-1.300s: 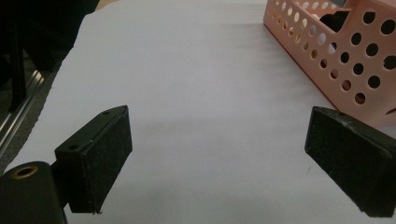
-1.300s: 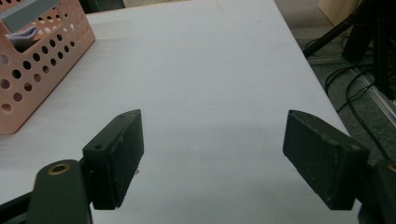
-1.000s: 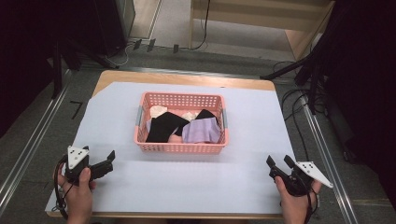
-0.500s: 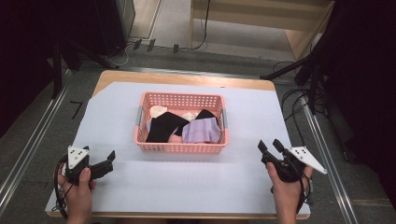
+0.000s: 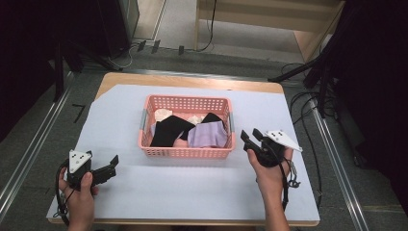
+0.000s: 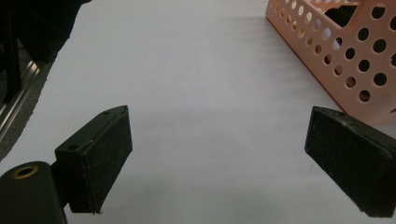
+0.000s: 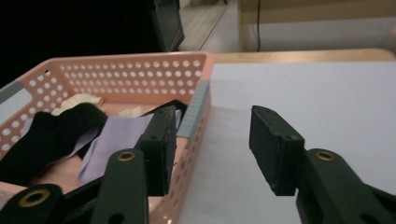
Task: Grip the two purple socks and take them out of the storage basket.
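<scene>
A pink perforated basket stands mid-table, holding a black cloth, a lavender cloth and cream pieces. My right gripper is open and hovers just off the basket's front right corner. In the right gripper view its jaws straddle the basket's right wall, with the lavender cloth and black cloth to their left. My left gripper is open and empty near the front left, over the bare sheet. In its own view, the basket lies ahead to the right.
A white sheet covers the wooden table. Metal rails run along the floor at the left. Cables and dark stands sit off the table's right side.
My right gripper has moved forward and leftward, up to the basket's front right corner. The left gripper has stayed where it was.
</scene>
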The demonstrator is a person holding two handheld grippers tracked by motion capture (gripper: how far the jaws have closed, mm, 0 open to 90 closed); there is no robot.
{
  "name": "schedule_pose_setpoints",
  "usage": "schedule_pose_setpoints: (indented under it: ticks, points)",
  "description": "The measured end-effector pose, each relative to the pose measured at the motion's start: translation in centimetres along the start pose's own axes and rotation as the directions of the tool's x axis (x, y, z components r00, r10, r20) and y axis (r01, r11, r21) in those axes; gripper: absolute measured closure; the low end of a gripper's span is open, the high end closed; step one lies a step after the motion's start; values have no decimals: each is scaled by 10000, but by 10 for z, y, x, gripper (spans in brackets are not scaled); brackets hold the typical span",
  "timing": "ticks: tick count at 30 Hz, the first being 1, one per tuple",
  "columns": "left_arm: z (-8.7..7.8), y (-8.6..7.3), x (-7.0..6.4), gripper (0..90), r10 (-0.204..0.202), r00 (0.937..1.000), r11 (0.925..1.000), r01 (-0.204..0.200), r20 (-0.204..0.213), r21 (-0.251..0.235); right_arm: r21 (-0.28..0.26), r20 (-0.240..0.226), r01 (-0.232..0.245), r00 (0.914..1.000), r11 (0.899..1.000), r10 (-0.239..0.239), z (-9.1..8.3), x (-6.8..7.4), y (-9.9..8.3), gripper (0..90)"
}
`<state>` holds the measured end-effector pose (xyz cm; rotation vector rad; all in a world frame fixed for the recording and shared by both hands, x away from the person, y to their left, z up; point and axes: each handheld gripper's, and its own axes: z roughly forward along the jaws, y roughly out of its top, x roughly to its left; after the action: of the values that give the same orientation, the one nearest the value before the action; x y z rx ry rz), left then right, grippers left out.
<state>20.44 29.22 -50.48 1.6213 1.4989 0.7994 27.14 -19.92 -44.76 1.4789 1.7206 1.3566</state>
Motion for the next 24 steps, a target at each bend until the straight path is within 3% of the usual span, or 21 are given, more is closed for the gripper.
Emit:
schedule_pose_setpoints:
  ticks: [1,3,8,10,12,14,16,19,24]
  points:
    - [0,0,0,82,4,10000,10000,-4,4,6,183,-256,24,9997,9998,-19,7,6,1,559]
    - [0,0,0,82,19,10000,10000,-19,-29,24,295,-336,48,9994,9996,-38,10,9,1,576]
    - [0,0,0,82,21,10000,10000,-21,-18,34,897,-264,316,9992,9955,-293,25,20,1,637]
    - [0,0,0,82,16,10000,10000,-16,-12,45,1157,-189,735,9972,9906,-718,32,28,1,661]
    - [0,0,0,82,21,10000,10000,-21,-10,49,1204,-182,835,9965,9892,-819,33,30,1,662]
    - [0,0,0,82,25,10000,10000,-25,-10,58,1423,-274,1303,9914,9812,-1277,38,37,1,672]
    - [0,0,0,82,24,10000,10000,-23,-5,57,1497,-287,1443,9895,9781,-1415,40,40,1,677]
    - [0,0,1,82,11,10000,10000,-11,8,58,1784,-67,1885,9817,9657,-1903,49,46,1,689]
    - [0,0,1,82,17,10000,10000,-17,35,80,2072,-74,1993,9793,9578,-2022,57,48,2,698]
